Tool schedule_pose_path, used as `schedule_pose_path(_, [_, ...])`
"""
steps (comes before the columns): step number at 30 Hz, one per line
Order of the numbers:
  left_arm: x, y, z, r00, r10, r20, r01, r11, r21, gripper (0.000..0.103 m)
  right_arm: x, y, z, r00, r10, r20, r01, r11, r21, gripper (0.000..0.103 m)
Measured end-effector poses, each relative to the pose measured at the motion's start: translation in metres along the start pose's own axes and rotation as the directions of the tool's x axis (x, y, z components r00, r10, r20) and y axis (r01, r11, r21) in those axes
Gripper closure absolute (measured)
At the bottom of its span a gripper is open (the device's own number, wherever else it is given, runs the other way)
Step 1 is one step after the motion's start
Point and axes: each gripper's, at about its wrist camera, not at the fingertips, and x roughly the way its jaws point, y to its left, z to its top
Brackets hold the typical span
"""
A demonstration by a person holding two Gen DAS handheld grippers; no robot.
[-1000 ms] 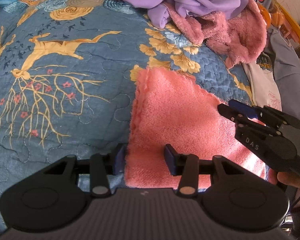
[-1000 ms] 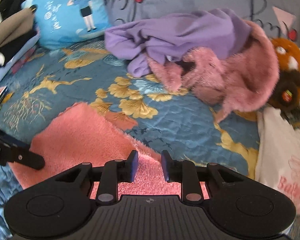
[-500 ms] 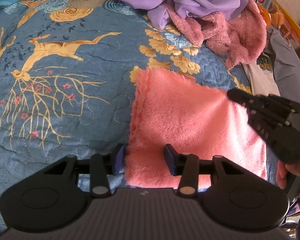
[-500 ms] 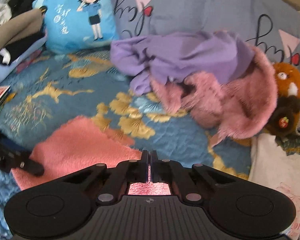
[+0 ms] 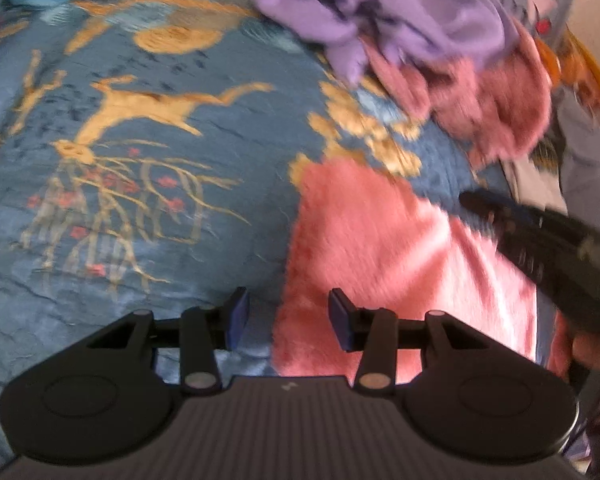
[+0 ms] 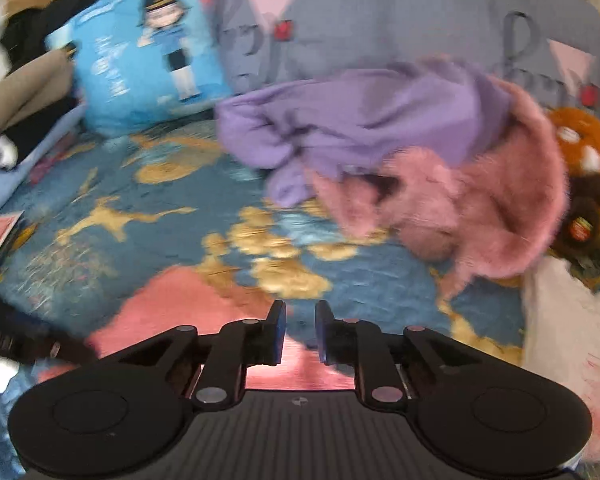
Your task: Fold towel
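We are seeing the pink towel [image 5: 384, 248] lying flat on the bed quilt [image 5: 180, 216], lower right of frame; it looks soft, light, floppy, so pinch its edge. Left tool [image 5: 288, 314] is gaping wide, right tool [image 6: 300, 332] narrowly parted, both empty.

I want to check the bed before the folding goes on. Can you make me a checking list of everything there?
Surface: blue quilt with golden deer pattern.
Job's things: pink towel lying flat on the quilt.
Clutter: purple garment heaped over fluffy pink garment; cartoon pillow; plush toy.
Grippers: left hand-held gripper open over the towel's edge; right hand-held gripper slightly open, gripping nothing.
Cables: nothing seen.
Surroundings: grey patterned bedding behind.
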Motion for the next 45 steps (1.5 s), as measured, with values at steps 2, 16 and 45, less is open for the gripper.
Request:
schedule_pose_path(2, [-0.003, 0.005, 0.001, 1.000, 0.006, 0.011, -0.005, 1.000, -0.029, 0.055, 0.007, 0.014, 0.001, 1.000, 0.015, -0.010, -0.016, 0.998, -0.059, 0.086])
schedule_pose_path(16, [0.001, 0.012, 0.002, 1.000, 0.009, -0.008, -0.010, 0.998, -0.058, 0.056, 0.046, 0.055, 0.012, 0.991, 0.103, -0.081, -0.109, 0.991, -0.074, 0.087])
schedule_pose_path(45, [-0.020, -0.006, -0.007, 0.996, 0.013, 0.086, -0.018, 0.999, 0.052, 0.041, -0.115, -0.084, -0.230, 0.984, -0.052, 0.170, -0.169, 0.024, 0.985, 0.077])
